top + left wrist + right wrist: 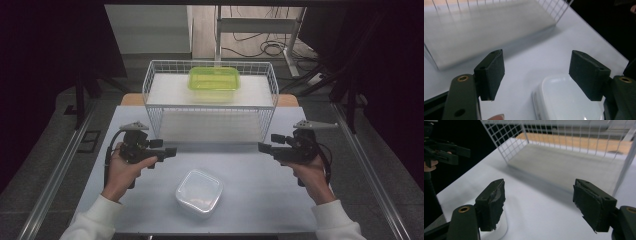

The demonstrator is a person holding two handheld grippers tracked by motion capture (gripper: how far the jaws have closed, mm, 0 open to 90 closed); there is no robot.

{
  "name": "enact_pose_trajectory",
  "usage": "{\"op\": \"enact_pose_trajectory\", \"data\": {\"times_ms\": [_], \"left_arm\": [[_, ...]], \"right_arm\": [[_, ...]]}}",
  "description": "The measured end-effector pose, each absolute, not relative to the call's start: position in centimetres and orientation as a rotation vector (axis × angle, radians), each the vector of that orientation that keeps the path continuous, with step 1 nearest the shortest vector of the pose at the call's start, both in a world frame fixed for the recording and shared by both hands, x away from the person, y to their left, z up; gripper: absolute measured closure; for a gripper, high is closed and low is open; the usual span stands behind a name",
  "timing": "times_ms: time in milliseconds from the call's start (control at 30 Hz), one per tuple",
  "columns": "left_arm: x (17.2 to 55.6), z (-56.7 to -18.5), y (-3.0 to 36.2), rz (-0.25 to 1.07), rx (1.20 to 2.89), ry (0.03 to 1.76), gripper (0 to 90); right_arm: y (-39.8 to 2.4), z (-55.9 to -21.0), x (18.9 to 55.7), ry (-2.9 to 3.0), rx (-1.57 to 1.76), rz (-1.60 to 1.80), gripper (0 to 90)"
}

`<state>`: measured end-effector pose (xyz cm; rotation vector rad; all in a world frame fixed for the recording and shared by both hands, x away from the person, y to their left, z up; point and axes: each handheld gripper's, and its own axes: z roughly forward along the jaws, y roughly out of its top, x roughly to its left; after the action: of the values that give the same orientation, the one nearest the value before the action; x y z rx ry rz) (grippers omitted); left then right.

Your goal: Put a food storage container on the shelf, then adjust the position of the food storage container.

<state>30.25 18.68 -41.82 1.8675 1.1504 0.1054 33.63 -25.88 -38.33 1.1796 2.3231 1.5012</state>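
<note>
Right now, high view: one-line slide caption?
Two open hand-held grippers, left gripper and right gripper, flank a clear lidded container before a wire basket.

clear box point(199, 192), two open claws beside

Green lidded tub point(214, 80) sits atop white wire rack point(155, 107), rack at table's point(260, 200) far end.

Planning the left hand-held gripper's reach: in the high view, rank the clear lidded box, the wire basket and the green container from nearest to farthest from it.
From the left hand-held gripper:
1. Clear lidded box, on the table just below and to its right.
2. Wire basket, its front corner just behind the gripper.
3. Green container, up on the basket's top shelf, farthest back.
</note>
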Motion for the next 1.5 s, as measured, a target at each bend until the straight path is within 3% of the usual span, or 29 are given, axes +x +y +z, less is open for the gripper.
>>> {"op": "enact_pose_trajectory", "data": {"times_ms": [433, 1033, 1500], "left_arm": [[28.8, -46.0, 19.3, 0.048, 1.951, 1.227, 28.1], [28.3, -45.7, 19.7, 0.058, 1.942, 1.220, 30.0], [27.0, -44.1, 18.9, 0.041, 1.965, 1.102, 34.1]], "right_arm": [[-26.2, -43.9, 31.7, 2.462, 1.243, 1.335, 26.2], [-26.8, -44.4, 31.9, 2.452, 1.275, 1.336, 26.7], [-27.1, -44.5, 31.9, 2.448, 1.291, 1.325, 26.9]]}}
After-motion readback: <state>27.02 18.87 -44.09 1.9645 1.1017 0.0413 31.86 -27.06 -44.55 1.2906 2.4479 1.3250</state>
